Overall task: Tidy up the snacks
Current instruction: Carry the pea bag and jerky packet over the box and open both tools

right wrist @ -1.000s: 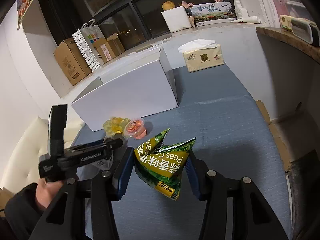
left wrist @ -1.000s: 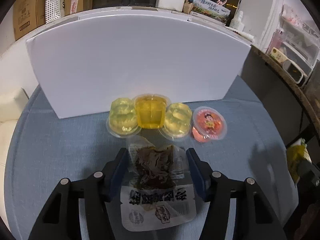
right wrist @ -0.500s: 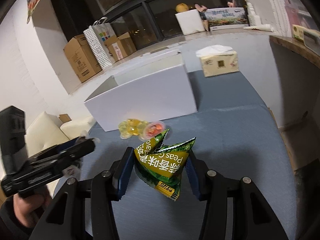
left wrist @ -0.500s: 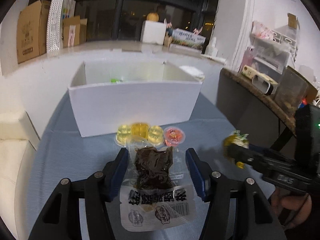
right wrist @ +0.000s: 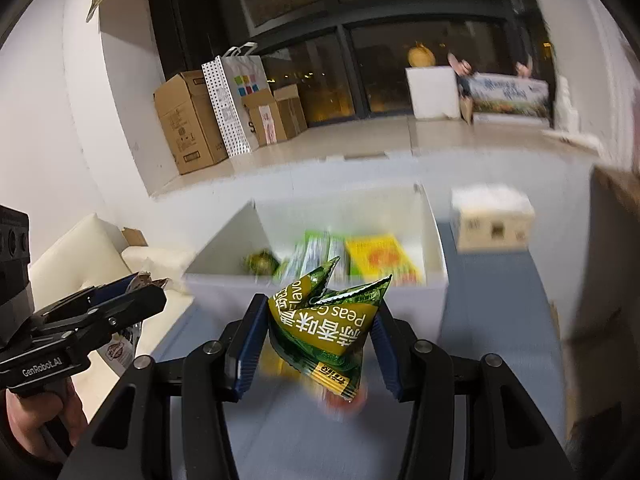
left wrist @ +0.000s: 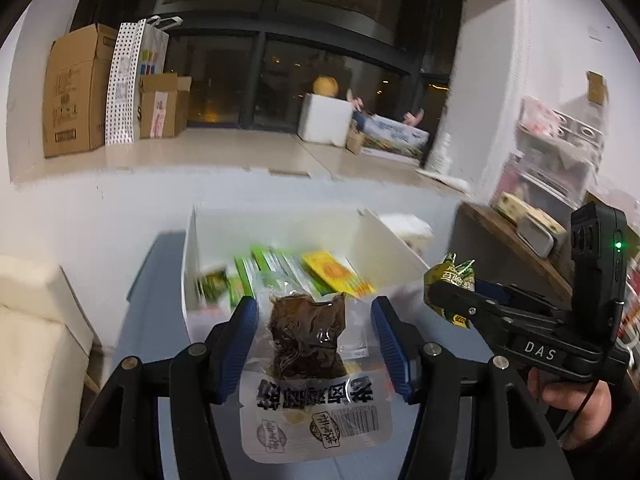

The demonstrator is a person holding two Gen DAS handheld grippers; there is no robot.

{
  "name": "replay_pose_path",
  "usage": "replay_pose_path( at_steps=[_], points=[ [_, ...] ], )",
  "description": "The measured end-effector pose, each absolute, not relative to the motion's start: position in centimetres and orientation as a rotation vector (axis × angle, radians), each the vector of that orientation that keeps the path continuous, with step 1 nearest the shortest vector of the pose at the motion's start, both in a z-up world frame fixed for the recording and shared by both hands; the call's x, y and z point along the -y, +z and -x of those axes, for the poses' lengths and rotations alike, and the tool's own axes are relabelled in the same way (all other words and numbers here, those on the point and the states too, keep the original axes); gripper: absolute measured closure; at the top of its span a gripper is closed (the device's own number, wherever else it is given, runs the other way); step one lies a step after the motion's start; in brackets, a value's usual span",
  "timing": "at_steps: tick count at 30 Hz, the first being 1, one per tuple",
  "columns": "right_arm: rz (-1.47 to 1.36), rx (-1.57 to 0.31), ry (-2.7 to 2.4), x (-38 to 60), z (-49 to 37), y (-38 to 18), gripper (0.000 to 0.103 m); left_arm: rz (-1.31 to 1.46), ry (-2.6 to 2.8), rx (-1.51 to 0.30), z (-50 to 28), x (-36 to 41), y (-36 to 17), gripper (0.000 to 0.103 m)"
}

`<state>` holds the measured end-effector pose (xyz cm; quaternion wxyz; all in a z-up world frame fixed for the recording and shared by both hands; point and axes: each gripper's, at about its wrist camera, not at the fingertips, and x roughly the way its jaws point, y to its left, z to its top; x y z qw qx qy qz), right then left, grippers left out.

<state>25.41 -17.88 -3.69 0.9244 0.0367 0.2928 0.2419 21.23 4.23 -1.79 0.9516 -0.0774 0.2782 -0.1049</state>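
Note:
My left gripper (left wrist: 314,320) is shut on a clear pouch of dark dried snack (left wrist: 308,344) with a white printed label, held up in the air before the open white box (left wrist: 186,276). My right gripper (right wrist: 320,322) is shut on a green pea snack bag (right wrist: 326,328), also lifted, just short of the white box (right wrist: 434,280). Green and yellow packets (left wrist: 320,270) lie inside the box. In the left wrist view the right gripper (left wrist: 440,292) shows at the right with the pea bag (left wrist: 452,276). In the right wrist view the left gripper (right wrist: 148,296) shows at the left.
The box stands on a blue-grey tablecloth (right wrist: 500,320). A tissue box (right wrist: 492,218) sits to the box's right. A cream sofa (left wrist: 36,340) is at the left. Cardboard boxes (left wrist: 76,88) and a white foam box (left wrist: 326,118) stand on the window ledge behind. A person's hand (left wrist: 576,404) holds the right gripper.
Both grippers have risen with their snacks and moved toward the box, so its inside now shows. The jelly cups on the cloth have dropped out of the left wrist view.

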Motion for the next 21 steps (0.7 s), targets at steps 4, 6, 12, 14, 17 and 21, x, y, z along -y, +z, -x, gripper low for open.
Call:
replay_pose_path(
  at_steps=[4, 6, 12, 14, 17, 21],
  points=[
    [-0.039, -0.608, 0.473, 16.2, -30.1, -2.5, 0.049, 0.136, -0.178, -0.580, -26.7, -5.2, -1.2, 0.039],
    [0.003, -0.634, 0.442, 15.2, -32.0, -2.7, 0.048, 0.136, -0.163, -0.593, -28.6, -5.6, -1.4, 0.038],
    [0.013, -0.651, 0.363, 16.0, -32.8, -3.9, 0.005, 0.173, -0.116, -0.665, -31.7, -6.7, -3.4, 0.000],
    [0.009, -0.652, 0.349, 16.8, -32.3, -3.9, 0.005, 0.178, -0.127, -0.678, -31.5, -6.8, -3.9, 0.000],
    [-0.011, -0.633, 0.343, 17.8, -31.0, -3.5, 0.005, 0.178, -0.130, -0.676, -30.7, -6.8, -4.2, 0.000],
    [-0.027, -0.630, 0.352, 18.7, -28.5, -3.1, 0.005, 0.185, -0.134, -0.657, -28.9, -6.9, -3.8, 0.000]
  ],
)
